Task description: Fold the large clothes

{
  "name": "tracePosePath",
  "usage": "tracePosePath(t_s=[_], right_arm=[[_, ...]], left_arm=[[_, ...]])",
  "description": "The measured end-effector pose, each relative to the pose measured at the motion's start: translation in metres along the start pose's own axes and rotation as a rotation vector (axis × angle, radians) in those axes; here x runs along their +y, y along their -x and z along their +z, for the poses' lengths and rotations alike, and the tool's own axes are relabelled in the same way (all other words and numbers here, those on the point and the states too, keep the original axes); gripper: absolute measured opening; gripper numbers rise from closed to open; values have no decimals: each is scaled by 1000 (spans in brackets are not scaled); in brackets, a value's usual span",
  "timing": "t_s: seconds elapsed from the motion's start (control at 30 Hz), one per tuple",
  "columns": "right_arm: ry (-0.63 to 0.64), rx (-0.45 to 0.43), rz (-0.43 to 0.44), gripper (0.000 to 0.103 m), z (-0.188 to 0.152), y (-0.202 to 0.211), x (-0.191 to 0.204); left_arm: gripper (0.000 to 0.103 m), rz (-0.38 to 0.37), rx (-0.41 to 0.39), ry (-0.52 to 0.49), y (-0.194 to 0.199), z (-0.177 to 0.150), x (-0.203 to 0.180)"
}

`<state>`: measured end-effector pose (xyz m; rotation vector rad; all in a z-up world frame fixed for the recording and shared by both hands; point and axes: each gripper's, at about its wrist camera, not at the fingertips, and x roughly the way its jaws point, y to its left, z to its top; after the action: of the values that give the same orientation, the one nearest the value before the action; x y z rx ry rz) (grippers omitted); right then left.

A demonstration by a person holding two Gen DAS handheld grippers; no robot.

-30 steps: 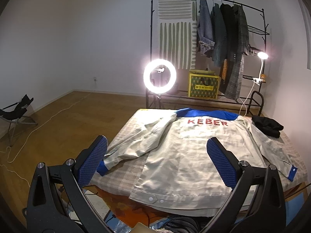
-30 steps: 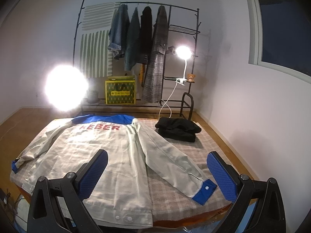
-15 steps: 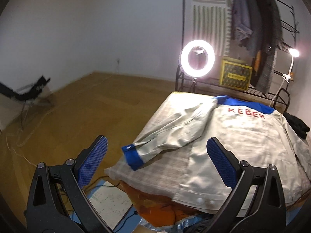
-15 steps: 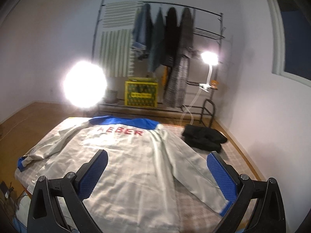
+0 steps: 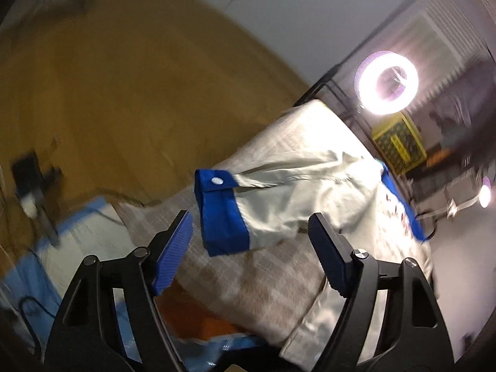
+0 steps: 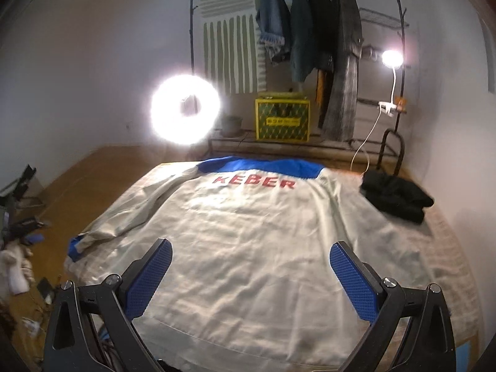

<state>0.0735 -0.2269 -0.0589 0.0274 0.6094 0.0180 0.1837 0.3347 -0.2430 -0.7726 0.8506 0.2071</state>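
The left claw (image 5: 249, 232), fingers apart, had swung down toward the jacket's blue cuff (image 5: 220, 214) at frame centre, readying a sleeve fold, while the open right claw (image 6: 249, 272) hovered over the jacket (image 6: 248, 235) spread on the bed (image 6: 449, 248).

The left gripper (image 5: 249, 228) hangs with jaws apart just short of the blue cuff (image 5: 220, 217), nothing between them. The right gripper (image 6: 249, 268), jaws spread, has the jacket's (image 6: 248, 235) flat back clear ahead. A folded black garment (image 6: 395, 197) occupies the bed's far right corner.
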Motion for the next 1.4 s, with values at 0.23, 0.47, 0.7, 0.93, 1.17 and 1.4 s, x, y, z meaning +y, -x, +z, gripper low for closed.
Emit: tracePosePath(t_s=[0.23, 0.47, 0.7, 0.93, 1.17, 1.4], right_arm=[[-4, 23, -8, 103, -1, -12, -2], [37, 46, -30, 103, -3, -12, 2], [47, 60, -69, 103, -2, -12, -5], [37, 61, -73, 103, -1, -13, -9], [48, 78, -25, 102, -4, -23, 2], [36, 116, 83, 85, -11, -40, 17]], left_arm=[[78, 15, 99, 164, -64, 11, 40], [78, 3, 93, 278, -94, 28, 60], [65, -16, 119, 295, -121, 35, 52], [6, -34, 76, 295, -114, 46, 50], [2, -120, -8, 181, -75, 51, 21], [1, -236, -85, -62, -12, 38, -57]])
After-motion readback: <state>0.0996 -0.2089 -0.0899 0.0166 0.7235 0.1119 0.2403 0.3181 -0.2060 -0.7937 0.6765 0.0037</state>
